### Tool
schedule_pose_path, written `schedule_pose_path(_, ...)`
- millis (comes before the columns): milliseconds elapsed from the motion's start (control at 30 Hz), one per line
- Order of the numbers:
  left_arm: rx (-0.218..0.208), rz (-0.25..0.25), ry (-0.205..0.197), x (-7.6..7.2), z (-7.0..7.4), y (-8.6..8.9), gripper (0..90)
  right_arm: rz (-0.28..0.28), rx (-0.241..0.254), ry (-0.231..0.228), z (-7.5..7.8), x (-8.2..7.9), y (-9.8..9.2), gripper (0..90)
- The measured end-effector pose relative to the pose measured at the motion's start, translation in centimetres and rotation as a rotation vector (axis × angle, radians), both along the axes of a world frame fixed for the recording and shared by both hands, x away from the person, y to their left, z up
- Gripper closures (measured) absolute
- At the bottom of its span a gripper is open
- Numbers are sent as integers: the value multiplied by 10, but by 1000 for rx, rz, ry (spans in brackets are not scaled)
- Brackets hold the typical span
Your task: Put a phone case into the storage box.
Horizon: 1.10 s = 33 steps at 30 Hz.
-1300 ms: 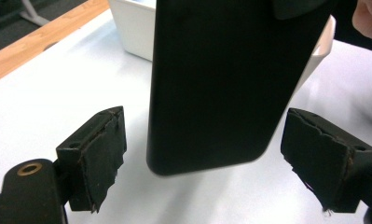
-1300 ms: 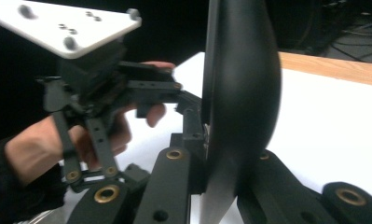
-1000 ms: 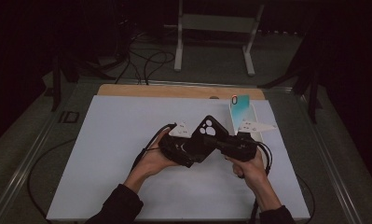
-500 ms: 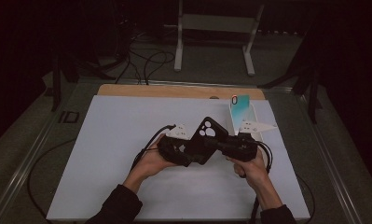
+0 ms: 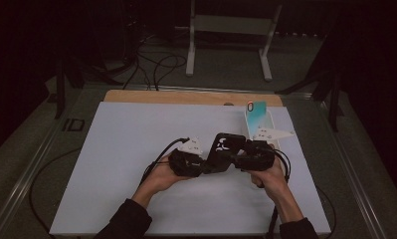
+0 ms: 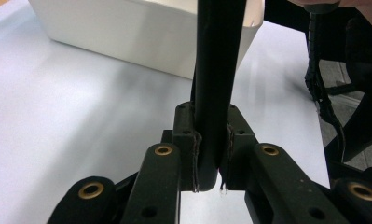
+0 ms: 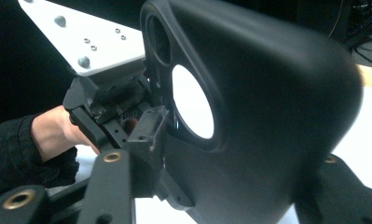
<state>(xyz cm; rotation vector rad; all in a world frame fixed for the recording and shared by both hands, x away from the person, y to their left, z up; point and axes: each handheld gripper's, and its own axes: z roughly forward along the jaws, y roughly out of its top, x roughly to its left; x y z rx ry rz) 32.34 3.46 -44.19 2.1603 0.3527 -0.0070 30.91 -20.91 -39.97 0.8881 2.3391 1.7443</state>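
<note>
A black phone case [image 5: 227,146] stands upright over the white table mat [image 5: 126,149] between both grippers. My left gripper [image 5: 212,160] comes in from the left; its jaws have just been closing, and its pads now press on the case's thin edge [image 6: 218,70]. In the left gripper view the left gripper [image 6: 210,156] clamps that edge near its bottom. My right gripper [image 5: 236,155] comes in from the right; its jaws have just been opening. In the right gripper view the case [image 7: 267,116] stands between the right gripper's [image 7: 239,154] jaws, and the far jaw is hidden behind it.
A white tray [image 5: 269,130] stands at the back right of the mat with a teal phone case [image 5: 257,112] in it; its wall [image 6: 127,32] rises just beyond the left gripper. Cables trail off both grippers. A wooden strip [image 5: 186,97] edges the mat's far side.
Hands, grippers and case stay in nearly the same place in the high view; I make out no shift.
</note>
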Motion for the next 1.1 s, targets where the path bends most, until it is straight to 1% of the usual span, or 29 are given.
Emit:
schedule_pose_path(67, 0, 4, -3, 0, 0, 0, 797, -11, -8, -9, 1, 0, 1, 438)
schedule_pose_path(100, -2, 3, -4, 0, 0, 0, 797, -11, -8, -9, 1, 0, 1, 438)
schedule_pose_path(133, -4, 9, -12, -1, 1, 1, 798, -17, -12, -8, 1, -1, 1, 385)
schedule_pose_path(167, -5, 14, -17, -1, 1, 1, 799, -31, -32, 6, 1, 0, 2, 311)
schedule_pose_path(200, -5, 23, -22, -1, 2, 1, 801, -46, -54, 10, 1, 0, 2, 277)
schedule_pose_path(267, -5, 39, -25, 0, 2, 3, 802, -73, -71, 8, 0, -1, 3, 224)
schedule_pose_path(367, -5, 59, -26, 2, 3, 4, 803, -97, -75, 2, 1, -2, 2, 188)
schedule_pose_path(467, -7, 74, -30, 2, 3, 5, 803, -126, -83, -2, 3, -2, 1, 170)
schedule_pose_path(500, -6, 87, -35, 2, 3, 6, 803, -136, -92, -3, 3, -3, 1, 168)
schedule_pose_path(533, -6, 87, -35, 2, 3, 6, 803, -151, -103, -6, 4, -3, 1, 168)
schedule_pose_path(567, -1, 102, -42, 1, 3, 6, 803, -161, -112, -11, 4, -3, 1, 165)
schedule_pose_path(667, -1, 122, -47, 1, 3, 6, 803, -175, -119, -13, 6, -5, 1, 162)
schedule_pose_path(867, 18, 162, -66, 0, 5, 6, 802, -202, -111, -12, 12, -5, 1, 163)
schedule_pose_path(933, 18, 162, -66, 0, 5, 6, 802, -205, -114, -14, 13, -5, 2, 163)
schedule_pose_path(967, 21, 171, -69, 0, 4, 6, 802, -205, -114, -14, 13, -5, 2, 163)
schedule_pose_path(1000, 22, 178, -71, -1, 4, 6, 802, -215, -108, -14, 16, -5, 4, 163)
schedule_pose_path(1100, 30, 181, -79, -3, 3, 4, 803, -231, -107, -12, 18, -3, 7, 162)
